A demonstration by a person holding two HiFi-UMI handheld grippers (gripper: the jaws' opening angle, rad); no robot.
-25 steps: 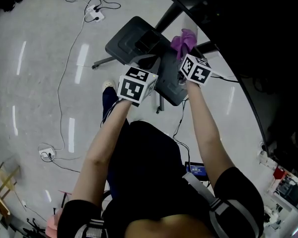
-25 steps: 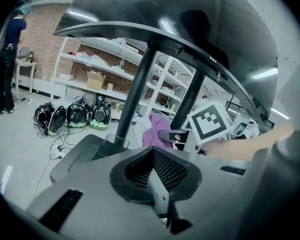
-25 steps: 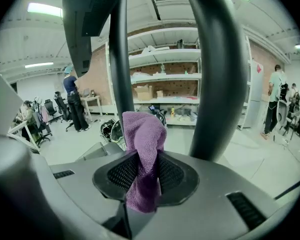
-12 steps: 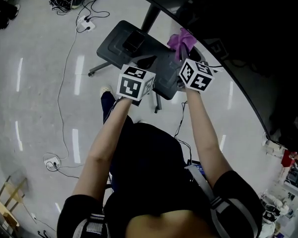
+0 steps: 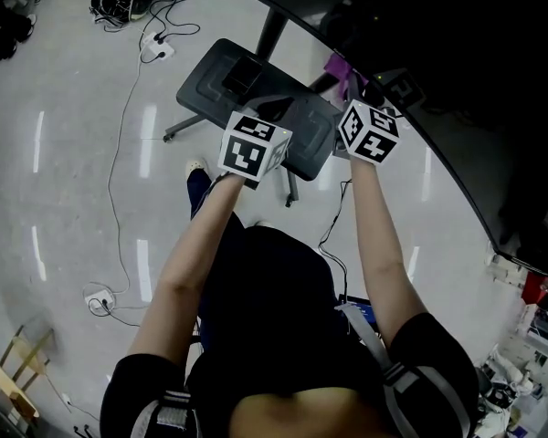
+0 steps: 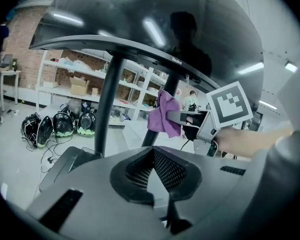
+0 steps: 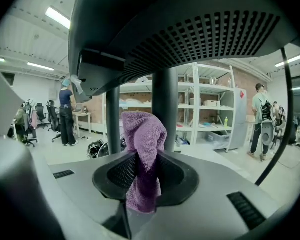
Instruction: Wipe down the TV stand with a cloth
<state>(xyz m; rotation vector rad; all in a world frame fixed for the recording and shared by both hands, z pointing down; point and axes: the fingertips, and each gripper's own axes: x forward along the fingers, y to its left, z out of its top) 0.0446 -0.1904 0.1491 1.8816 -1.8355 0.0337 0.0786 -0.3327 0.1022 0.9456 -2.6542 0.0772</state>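
Glossy workshop floor under the TV stand. My right gripper clamps its fingers on the purple cloth; left gripper fingers together, empty. Rubbing the post may tug the cloth loose.

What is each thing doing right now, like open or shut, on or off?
right tool: shut on the purple cloth
purple cloth: bunched up, held close to the TV stand pole
left tool: shut, holding nothing
TV: screen dark
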